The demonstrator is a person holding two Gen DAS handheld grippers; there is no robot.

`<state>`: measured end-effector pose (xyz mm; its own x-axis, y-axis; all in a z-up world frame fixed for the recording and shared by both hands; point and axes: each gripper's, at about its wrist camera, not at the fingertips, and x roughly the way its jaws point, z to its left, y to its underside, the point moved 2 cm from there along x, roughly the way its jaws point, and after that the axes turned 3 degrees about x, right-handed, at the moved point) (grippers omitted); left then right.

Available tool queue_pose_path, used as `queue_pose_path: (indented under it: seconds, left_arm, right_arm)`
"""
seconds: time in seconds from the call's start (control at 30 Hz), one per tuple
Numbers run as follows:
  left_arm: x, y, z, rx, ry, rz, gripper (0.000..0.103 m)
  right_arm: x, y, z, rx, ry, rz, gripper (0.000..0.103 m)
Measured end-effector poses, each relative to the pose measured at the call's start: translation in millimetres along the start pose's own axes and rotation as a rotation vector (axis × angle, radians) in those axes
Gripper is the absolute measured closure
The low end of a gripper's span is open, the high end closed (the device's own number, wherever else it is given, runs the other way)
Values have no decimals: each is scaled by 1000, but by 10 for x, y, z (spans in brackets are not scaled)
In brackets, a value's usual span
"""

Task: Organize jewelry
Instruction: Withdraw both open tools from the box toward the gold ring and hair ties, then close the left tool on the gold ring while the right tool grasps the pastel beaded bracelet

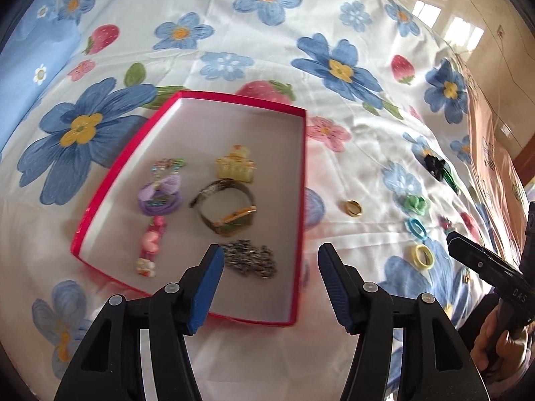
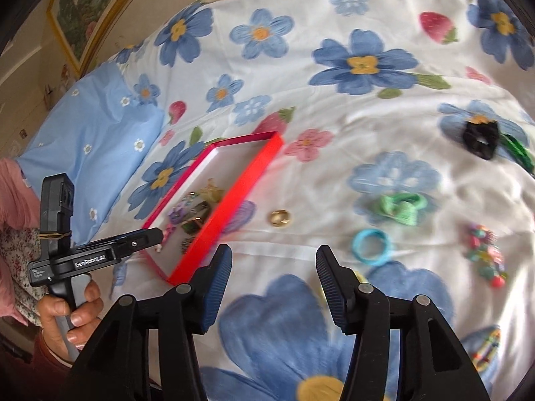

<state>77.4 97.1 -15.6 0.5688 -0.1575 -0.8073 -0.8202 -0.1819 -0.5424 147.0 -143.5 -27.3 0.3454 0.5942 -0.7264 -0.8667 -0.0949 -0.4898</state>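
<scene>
On a flower-printed bedspread (image 1: 334, 16), a red box (image 1: 302, 180) already holds a yellow claw clip (image 1: 235, 164), a purple bow tie (image 1: 160, 195), a pink clip (image 1: 150, 245), a gold bracelet (image 1: 227, 210) and a dark chain (image 1: 250, 260). Just outside its wall, at about three o'clock, a gold ring (image 1: 351, 208) lies alone on the cloth. Farther out toward three and four o'clock lie a green bow (image 2: 399, 209), a blue ring band (image 2: 371, 245), a yellow ring band (image 1: 422, 256), a black scrunchie (image 2: 479, 138) and a bead cluster (image 2: 485, 250).

The left gripper (image 1: 271, 287) hangs over the box's near corner, jaws about half open and empty. The right gripper (image 2: 274, 287) hovers over bare cloth at the box's five o'clock, jaws likewise half open, nothing between them.

The likely trouble is the ring: small, smooth and lying in soft fabric, it could skid from the pads or sink into a fold, and the jaws may pinch cloth instead. A snagged bedspread would tug the light box and spill what is sorted. The left gripper, low over the rim, could also knock it.
</scene>
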Motion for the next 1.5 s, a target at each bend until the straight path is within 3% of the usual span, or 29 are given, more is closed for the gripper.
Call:
queue_pose_path:
  seconds: [0.27,0.6,0.83,1.2,1.4,1.47,1.5]
  left_arm:
    - [243,-73,-405,84,23,40,44]
    - [597,-260,-771,156,23,70,44]
    - [865,-363,-945,180,18,86,44]
    - [1405,-507,-1064,215,-24,130,46]
    - [1600,-519,-1094,234,-36,138,67]
    - [1616,-521,-1095,236,-28,132,80]
    - [1619,-522,-1094,235,-22,130,80]
  right_arm:
    - [-340,120,-519,84,99,-49,48]
    - [-521,87,-874,121,170,-87,48]
    - [-479,23,-1079,101,260,-63,48]
    - [-246,-52,-1296,69,323,7,46]
    - [-95,5,-1425,77,345,49,49]
    - [-60,22,-1428,65,367,51,55]
    - [-52,19,-1421,56,379,50,67]
